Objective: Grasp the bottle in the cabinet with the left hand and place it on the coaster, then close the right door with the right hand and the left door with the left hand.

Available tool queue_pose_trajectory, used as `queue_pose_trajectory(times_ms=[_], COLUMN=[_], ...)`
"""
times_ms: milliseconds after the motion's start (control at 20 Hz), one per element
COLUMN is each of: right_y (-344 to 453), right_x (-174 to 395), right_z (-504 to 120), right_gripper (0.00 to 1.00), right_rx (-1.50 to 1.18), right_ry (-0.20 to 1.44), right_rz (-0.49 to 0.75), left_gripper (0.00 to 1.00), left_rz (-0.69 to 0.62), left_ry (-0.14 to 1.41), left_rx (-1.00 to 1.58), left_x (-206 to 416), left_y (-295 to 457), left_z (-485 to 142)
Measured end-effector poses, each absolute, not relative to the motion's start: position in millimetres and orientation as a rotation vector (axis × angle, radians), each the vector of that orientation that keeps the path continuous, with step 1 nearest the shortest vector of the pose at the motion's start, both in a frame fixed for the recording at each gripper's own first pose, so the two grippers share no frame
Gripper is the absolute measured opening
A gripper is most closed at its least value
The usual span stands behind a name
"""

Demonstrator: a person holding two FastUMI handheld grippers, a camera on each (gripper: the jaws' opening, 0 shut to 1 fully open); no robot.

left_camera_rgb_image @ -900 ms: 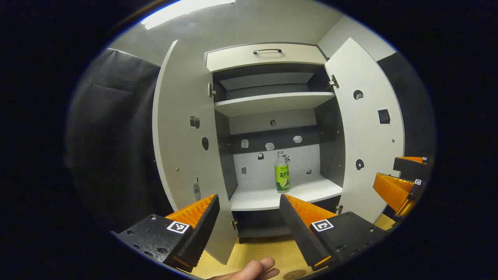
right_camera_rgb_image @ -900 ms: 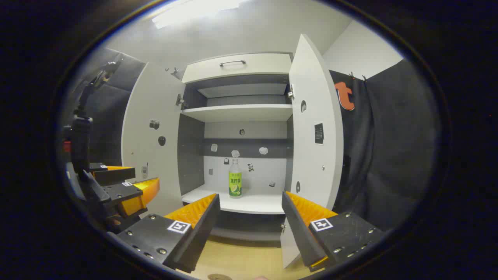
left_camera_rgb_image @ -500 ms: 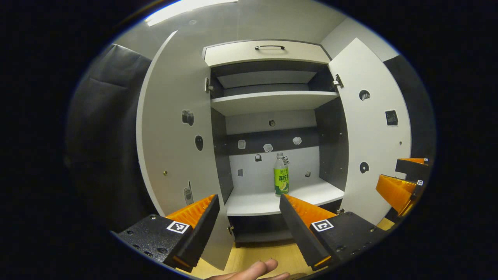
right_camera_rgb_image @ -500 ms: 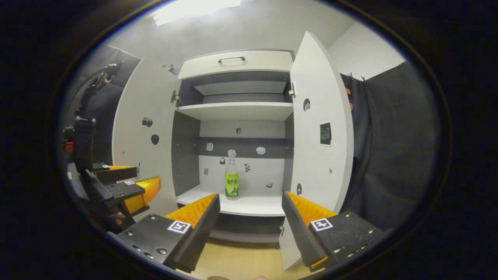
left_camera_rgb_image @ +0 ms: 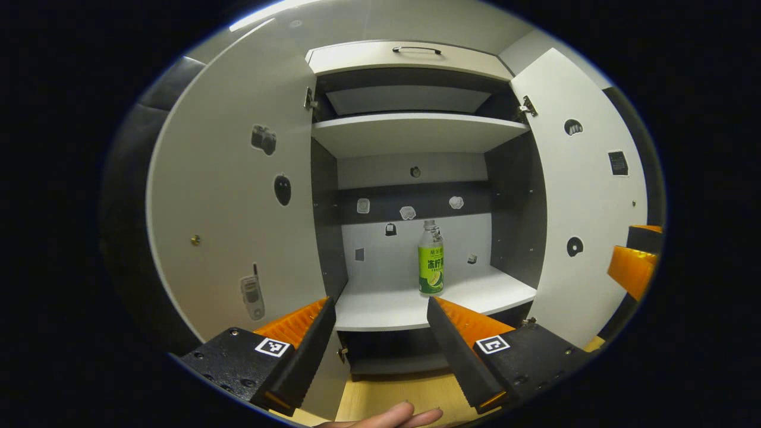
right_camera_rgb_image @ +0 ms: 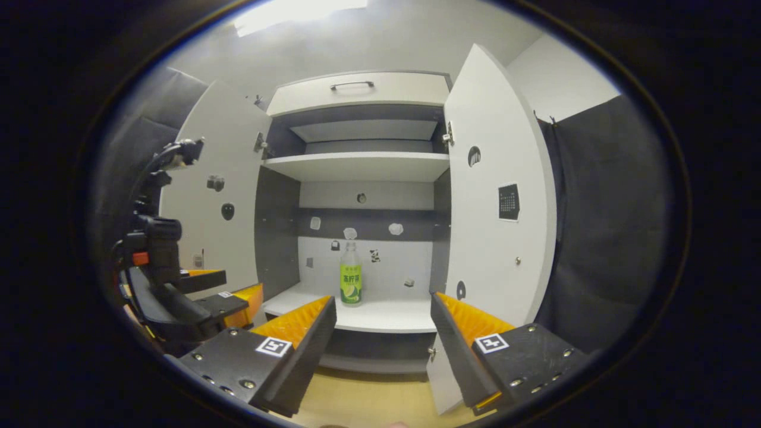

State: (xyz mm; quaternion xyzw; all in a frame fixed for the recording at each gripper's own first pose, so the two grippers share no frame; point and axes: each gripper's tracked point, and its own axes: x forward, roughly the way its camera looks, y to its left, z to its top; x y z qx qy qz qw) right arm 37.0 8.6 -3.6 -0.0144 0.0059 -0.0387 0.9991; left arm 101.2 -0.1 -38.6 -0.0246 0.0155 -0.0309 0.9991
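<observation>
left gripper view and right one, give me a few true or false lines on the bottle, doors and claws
1. The bottle stands upright on the cabinet's lower shelf. True.
2. The left claw is shut on the bottle. False: its fingers are spread and short of the shelf, and the bottle stands free.
3. Both cabinet doors are closed. False: the left door and the right door both stand wide open.
4. The right claw is open and holds nothing. True.
5. The upper shelf holds a second bottle. False: nothing shows on it.
</observation>
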Motion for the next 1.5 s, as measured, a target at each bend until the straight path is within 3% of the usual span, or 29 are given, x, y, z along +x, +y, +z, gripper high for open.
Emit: queue_pose_trajectory(times_ms=[650,1150,1500], right_y=[-36.0,-78.5,-90.1], right_x=[48.4,11.7,-15.1], right_z=[4.8,3.1,3.0], right_gripper=[0.96,0.96,0.96], right_rx=[0.026,-0.03,-0.053], right_ry=[-0.006,0.005,0.002], right_rz=[-0.199,-0.301,-0.34], left_gripper=[0.98,0.98,1.0], left_rz=[-0.107,-0.128,-0.109], left_ry=[-0.025,0.012,0.104], left_rx=[-0.095,-0.139,-0.118], left_x=[250.0,364.3,406.6], left_y=[-65.4,-108.7,-120.3], left_z=[-44.4,-68.4,-86.7])
